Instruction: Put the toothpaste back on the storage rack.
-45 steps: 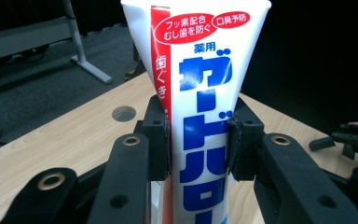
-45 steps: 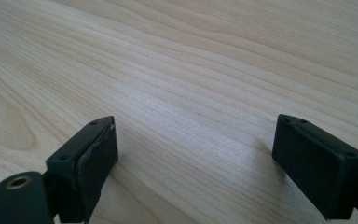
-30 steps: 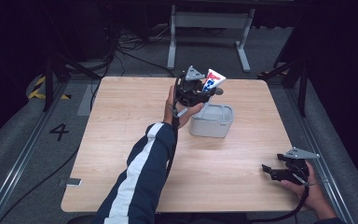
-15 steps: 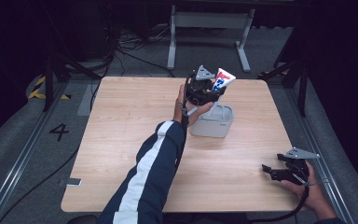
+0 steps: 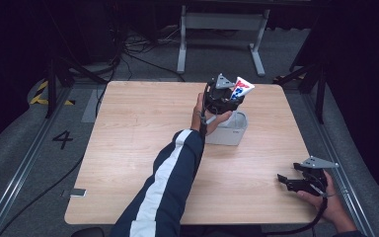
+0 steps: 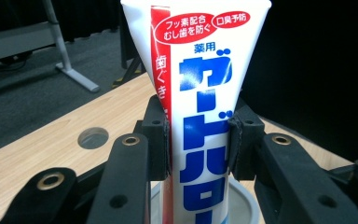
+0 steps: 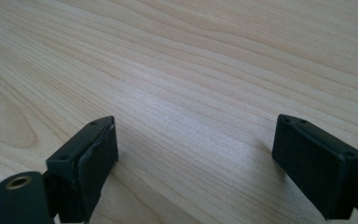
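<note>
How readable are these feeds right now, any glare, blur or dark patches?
High view: table evenly lit, surroundings fall to black, tube small and soft. Left gripper view: toothpaste tube print sharp, backdrop at right pure black. Right gripper view: wood grain crisp, soft sheen mid-frame, near tongs slightly blurred.

Left gripper [image 5: 225, 96] with clamped toothpaste tube [image 5: 241, 88], now farther right and lower, directly over the grey cup [image 5: 234, 132].

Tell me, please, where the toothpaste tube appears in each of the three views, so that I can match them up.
High view: the toothpaste tube sits above centre, clamped in the left gripper over the grey cup.
Left gripper view: it stands upright at the centre, between the pads.
Right gripper view: not in it.
Shared landmark: the wooden table.
</note>
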Demonstrator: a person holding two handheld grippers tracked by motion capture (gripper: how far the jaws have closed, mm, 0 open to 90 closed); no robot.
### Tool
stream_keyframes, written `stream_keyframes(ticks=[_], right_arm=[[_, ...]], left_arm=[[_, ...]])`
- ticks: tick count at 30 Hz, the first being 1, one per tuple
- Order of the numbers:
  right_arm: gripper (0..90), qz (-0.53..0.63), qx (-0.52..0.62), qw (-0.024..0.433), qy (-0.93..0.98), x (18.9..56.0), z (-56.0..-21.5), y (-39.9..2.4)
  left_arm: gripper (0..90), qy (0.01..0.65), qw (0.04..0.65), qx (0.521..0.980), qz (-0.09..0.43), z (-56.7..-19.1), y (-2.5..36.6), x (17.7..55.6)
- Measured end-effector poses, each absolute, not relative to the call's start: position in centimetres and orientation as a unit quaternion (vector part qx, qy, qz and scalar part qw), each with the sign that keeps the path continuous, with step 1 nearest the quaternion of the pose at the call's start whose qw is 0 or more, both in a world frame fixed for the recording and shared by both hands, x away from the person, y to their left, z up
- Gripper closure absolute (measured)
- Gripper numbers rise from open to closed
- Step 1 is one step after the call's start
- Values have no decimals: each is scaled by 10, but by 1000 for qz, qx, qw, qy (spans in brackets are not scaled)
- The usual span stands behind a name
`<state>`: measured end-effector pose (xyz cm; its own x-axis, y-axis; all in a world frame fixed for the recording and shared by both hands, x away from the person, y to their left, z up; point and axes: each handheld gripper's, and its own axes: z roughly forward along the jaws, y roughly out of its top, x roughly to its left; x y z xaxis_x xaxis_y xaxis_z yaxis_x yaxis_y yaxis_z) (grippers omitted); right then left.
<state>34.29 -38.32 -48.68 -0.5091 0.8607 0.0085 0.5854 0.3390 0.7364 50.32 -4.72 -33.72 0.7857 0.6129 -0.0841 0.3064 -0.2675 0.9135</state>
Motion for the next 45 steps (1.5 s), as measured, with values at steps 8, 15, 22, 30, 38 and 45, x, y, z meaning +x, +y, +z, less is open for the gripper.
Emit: stream_keyframes(ticks=[8,15,22,30,38,45], right_arm=[[146,351,455,196,794,343,-487,-383],[146,351,455,196,794,343,-487,-383],[146,351,455,196,794,343,-487,-383],[146,351,455,195,795,343,-487,-383],[146,351,454,195,795,343,-487,-383],[146,351,454,196,795,343,-487,-383]], left_arm=[[660,304,529,780,139,-351,-44,510],[658,304,526,782,139,-356,-44,509],[654,305,519,785,143,-361,-39,508],[652,302,507,794,148,-366,-38,504],[650,296,500,799,154,-368,-33,499],[648,290,489,807,161,-368,-34,496]])
